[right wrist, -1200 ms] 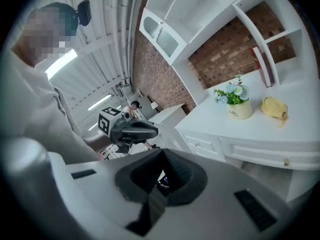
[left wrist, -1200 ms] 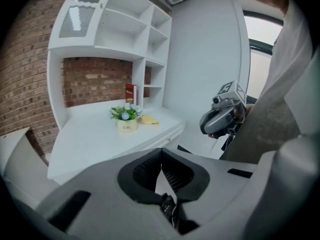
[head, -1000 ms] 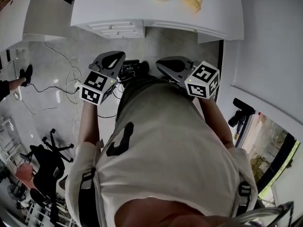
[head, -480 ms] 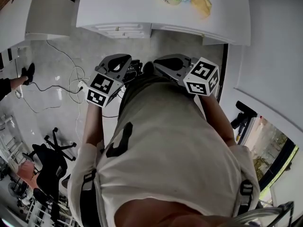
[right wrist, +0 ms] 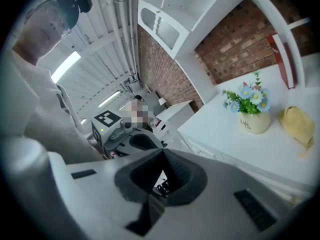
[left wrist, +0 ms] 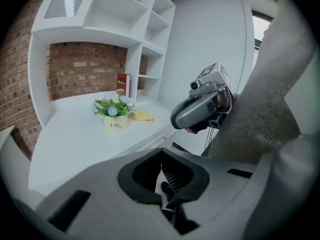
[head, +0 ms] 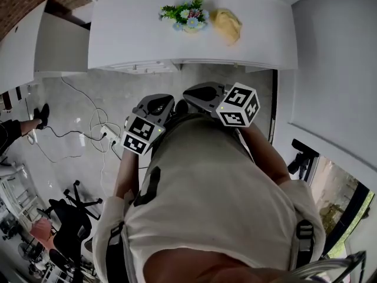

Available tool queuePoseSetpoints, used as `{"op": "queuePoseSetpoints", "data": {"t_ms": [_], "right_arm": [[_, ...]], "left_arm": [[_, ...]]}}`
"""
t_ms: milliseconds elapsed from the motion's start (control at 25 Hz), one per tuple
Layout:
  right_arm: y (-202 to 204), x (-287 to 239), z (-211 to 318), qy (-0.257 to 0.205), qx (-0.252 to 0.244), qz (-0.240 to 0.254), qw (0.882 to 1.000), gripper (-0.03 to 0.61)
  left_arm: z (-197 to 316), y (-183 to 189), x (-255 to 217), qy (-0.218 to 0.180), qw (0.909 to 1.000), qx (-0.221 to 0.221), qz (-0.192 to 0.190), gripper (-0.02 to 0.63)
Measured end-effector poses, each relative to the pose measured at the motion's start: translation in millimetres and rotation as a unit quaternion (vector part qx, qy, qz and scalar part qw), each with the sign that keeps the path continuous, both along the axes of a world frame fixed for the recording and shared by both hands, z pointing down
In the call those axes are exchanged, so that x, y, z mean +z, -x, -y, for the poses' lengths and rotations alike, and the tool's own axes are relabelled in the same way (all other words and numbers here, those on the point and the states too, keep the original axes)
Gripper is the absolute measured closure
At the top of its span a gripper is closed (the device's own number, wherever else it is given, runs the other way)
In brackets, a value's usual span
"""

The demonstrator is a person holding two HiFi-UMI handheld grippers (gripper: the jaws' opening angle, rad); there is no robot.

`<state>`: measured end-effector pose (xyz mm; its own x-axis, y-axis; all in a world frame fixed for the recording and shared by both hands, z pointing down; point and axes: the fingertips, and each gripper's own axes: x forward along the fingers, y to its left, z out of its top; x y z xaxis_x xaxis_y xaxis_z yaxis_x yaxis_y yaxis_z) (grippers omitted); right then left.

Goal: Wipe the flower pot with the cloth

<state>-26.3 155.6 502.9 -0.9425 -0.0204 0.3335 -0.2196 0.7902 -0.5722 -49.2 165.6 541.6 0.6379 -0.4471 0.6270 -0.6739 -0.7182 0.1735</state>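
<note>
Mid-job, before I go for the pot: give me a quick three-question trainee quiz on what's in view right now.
1. Multiple choice: the yellow cloth lies
A. beside the flower pot on the white desk
B. on the floor
C. draped over the pot
2. True or false: the left gripper is holding the flower pot.
3. Short answer: how do the jaws of the right gripper stand?

Key: 1 A. 2 False; it is shut and empty, away from the desk. 3 Shut, with nothing between them.
</note>
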Motion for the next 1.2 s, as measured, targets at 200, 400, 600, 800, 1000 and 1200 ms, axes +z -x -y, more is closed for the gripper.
{"op": "queuePoseSetpoints", "data": {"t_ms": [200,400,600,800,1000,1200], "right_arm": [[-38,-1,31,-0.006,0.011,0.013,1.0,0.568],[-78,-1,47,0.017,0.023,0.02,0.999,0.568],[-103,13,63,0.043,0.021,0.019,0.999,0.568],[-112,24,73,0.069,0.02,0.013,0.997,0.568],[-96,29,96,0.086,0.034,-0.007,0.996,0.568],[-56,27,119,0.06,0.046,-0.041,0.996,0.568]], "left_arm": [[24,-54,-2,-0.009,0.9996,0.026,0.007,0.592],[33,-91,-4,0.0,0.9994,0.029,0.016,0.592],[47,-115,2,0.01,0.9993,0.024,0.028,0.592],[56,-119,4,0.022,0.9991,0.015,0.031,0.592],[73,-95,9,0.014,0.999,0.017,0.038,0.592],[97,-46,2,0.006,0.9999,0.001,0.01,0.592]]}}
